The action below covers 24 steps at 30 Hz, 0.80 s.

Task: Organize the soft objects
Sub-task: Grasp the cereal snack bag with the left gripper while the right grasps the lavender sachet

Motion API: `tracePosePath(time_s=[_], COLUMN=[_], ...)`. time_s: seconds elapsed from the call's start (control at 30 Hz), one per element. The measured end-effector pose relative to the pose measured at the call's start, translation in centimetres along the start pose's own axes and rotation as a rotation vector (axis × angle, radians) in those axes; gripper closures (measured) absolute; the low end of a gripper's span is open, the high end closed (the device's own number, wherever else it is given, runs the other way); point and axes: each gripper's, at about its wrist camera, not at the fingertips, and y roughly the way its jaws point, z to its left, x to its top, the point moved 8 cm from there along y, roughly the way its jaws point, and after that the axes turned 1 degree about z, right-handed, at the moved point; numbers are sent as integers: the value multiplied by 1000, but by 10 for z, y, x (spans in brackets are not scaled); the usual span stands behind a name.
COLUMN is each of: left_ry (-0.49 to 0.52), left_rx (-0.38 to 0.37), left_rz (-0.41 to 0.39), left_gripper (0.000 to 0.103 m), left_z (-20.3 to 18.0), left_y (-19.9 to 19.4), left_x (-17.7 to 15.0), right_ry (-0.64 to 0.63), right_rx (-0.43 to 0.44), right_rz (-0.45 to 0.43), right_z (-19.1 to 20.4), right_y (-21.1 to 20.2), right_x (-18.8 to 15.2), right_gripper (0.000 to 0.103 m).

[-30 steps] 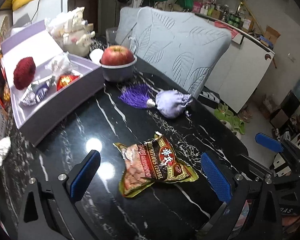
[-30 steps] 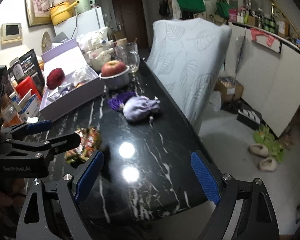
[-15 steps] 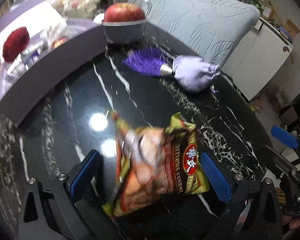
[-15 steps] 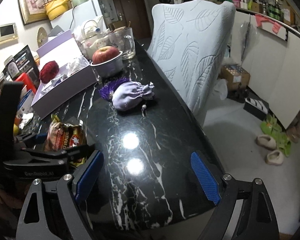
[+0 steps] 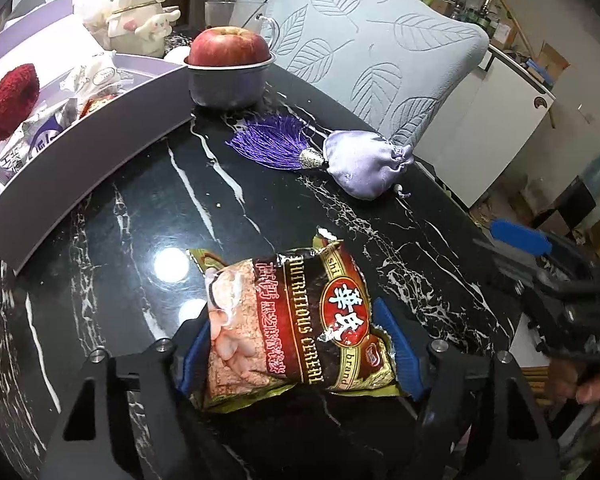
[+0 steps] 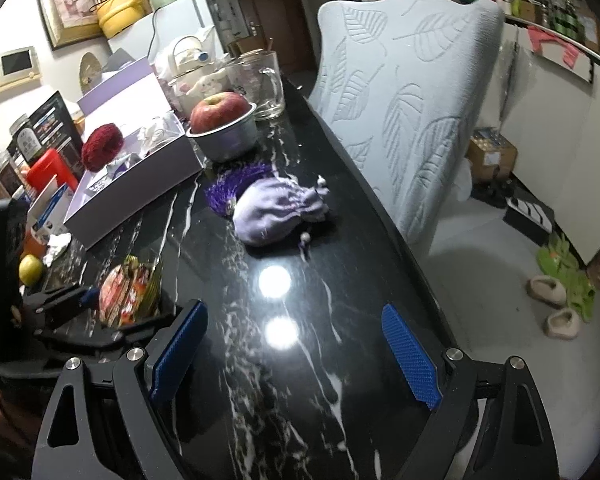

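Observation:
My left gripper (image 5: 296,354) is shut on a red and gold cereal snack packet (image 5: 296,320), its blue pads pressing both sides; the packet also shows in the right wrist view (image 6: 130,294). A lilac drawstring pouch (image 5: 366,164) with a purple tassel (image 5: 276,142) lies on the black marble table (image 5: 148,208), also seen in the right wrist view (image 6: 278,212). A purple open box (image 5: 80,136) at the left holds a red knitted ball (image 5: 12,100) and wrapped items. My right gripper (image 6: 296,354) is open and empty above the table near its front edge.
A metal bowl (image 5: 228,82) with a red apple (image 5: 228,46) stands beside the box. A glass mug (image 6: 264,84) and a white plush toy (image 5: 138,20) stand behind. A leaf-patterned chair back (image 6: 404,92) borders the table's right side. A yellow fruit (image 6: 30,270) lies at the left.
My left gripper moved forward over the snack packet and shut on it. The right gripper shifted closer to the table, still open.

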Motion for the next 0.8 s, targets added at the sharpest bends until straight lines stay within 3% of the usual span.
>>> tracePosePath(time_s=[0.4, 0.5, 0.8], left_ry=[-94, -106, -126], left_rx=[26, 52, 88], left_rz=[-17, -43, -70], left_gripper=[30, 30, 30], left_z=[43, 51, 69], left_y=[-18, -20, -21], left_x=[-1, 6, 19], right_ry=[-75, -91, -91], right_rx=[-8, -10, -80], right_rz=[-8, 1, 8], right_z=[19, 27, 29], right_y=[35, 47, 79], right_x=[32, 39, 60], right_gripper=[13, 0, 0])
